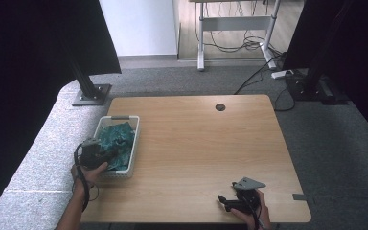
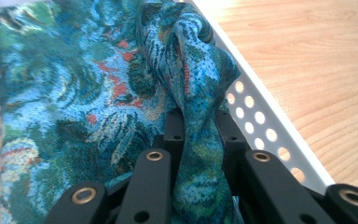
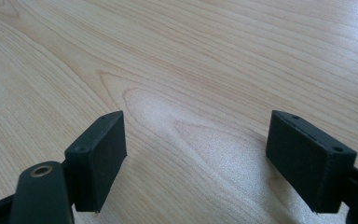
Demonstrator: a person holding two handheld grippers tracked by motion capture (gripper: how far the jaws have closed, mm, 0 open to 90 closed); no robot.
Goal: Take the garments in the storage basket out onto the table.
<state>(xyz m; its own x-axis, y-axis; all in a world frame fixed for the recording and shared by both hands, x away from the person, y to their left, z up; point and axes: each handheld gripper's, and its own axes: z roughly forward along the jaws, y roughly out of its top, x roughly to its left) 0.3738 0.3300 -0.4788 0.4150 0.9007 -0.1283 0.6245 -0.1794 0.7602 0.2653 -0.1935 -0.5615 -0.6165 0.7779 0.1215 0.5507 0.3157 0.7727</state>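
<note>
While the left gripper (image 2: 198,121) pinches a fold of the cloth (image 2: 74,93) in the basket (image 1: 106,120) near the table's (image 1: 206,153) left edge, lift straight up, slowly; the right gripper (image 3: 196,154) rests spread wide near the front edge.

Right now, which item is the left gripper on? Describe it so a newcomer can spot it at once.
Start at the light wooden table, then go to the white perforated plastic basket near its left edge. Inside lies a crumpled teal patterned cloth with red flecks; the left gripper pinches a raised fold of it. It is the one soft, colourful thing there.
</note>
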